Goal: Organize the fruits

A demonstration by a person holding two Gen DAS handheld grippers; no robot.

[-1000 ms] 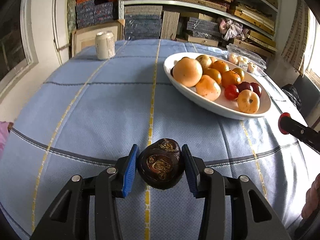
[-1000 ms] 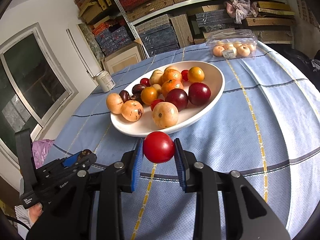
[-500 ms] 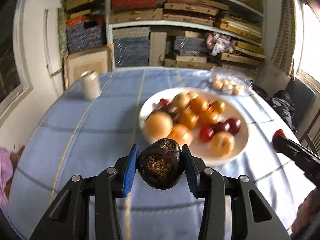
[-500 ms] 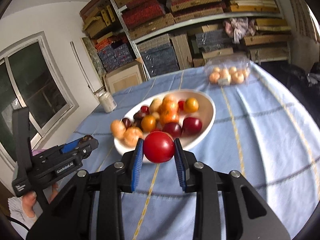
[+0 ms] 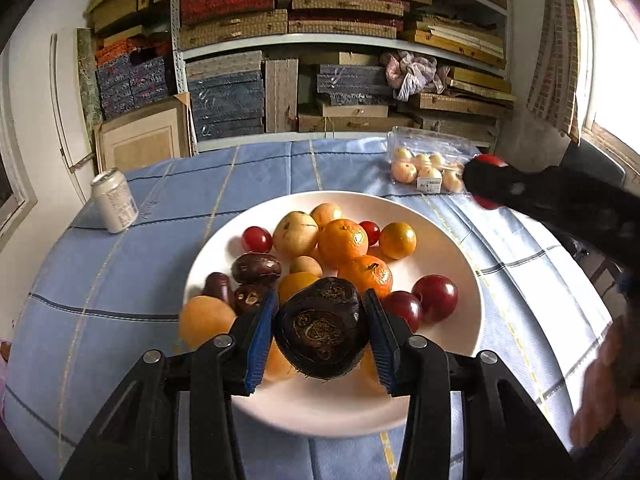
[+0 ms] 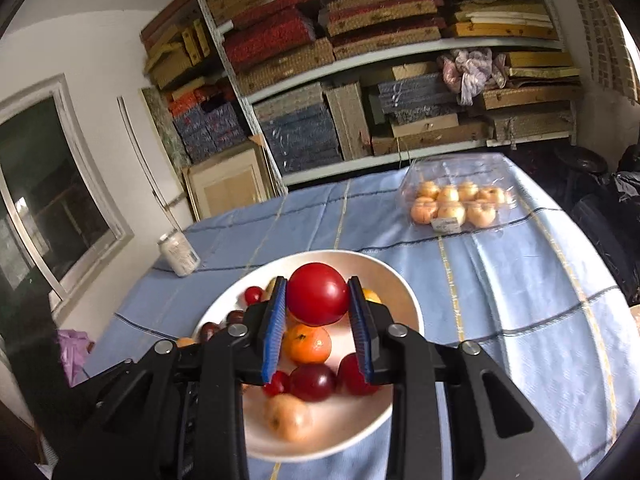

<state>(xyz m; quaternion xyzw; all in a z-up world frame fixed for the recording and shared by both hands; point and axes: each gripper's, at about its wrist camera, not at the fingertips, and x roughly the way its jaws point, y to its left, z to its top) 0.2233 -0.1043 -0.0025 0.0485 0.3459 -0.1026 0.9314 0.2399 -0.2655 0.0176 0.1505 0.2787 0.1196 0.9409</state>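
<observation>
A: What have I got in my left gripper?

B: 1 dark brown fruit, bumpy, with swirly marks on it. The 2 blue fingers squeeze it from both sides. It hangs over the near side of the white bowl.

A: And my right gripper?

B: 1 round red fruit. The fingers are closed tight on it, 1 on each side. It sits above the middle of the bowl too, in the air over the other fruit.

A: How much fruit is in the bowl?

B: From my left camera I count 2 mandarins with bumpy skin, 1 smooth orange one and 1 big orange one at the near left rim. I see 2 big dark red plums, 2 little red ones and 3 dark brown ones. There is 1 pale yellow fruit with marks on it. Some more orange pieces hide behind the fingers, so I cannot count those.

A: What else is on the bench?

B: 1 white can on the far left of the blue cloth. 1 clear plastic box of small pale fruit at the far right. I count about 7 inside, but the box blurs them.
</observation>
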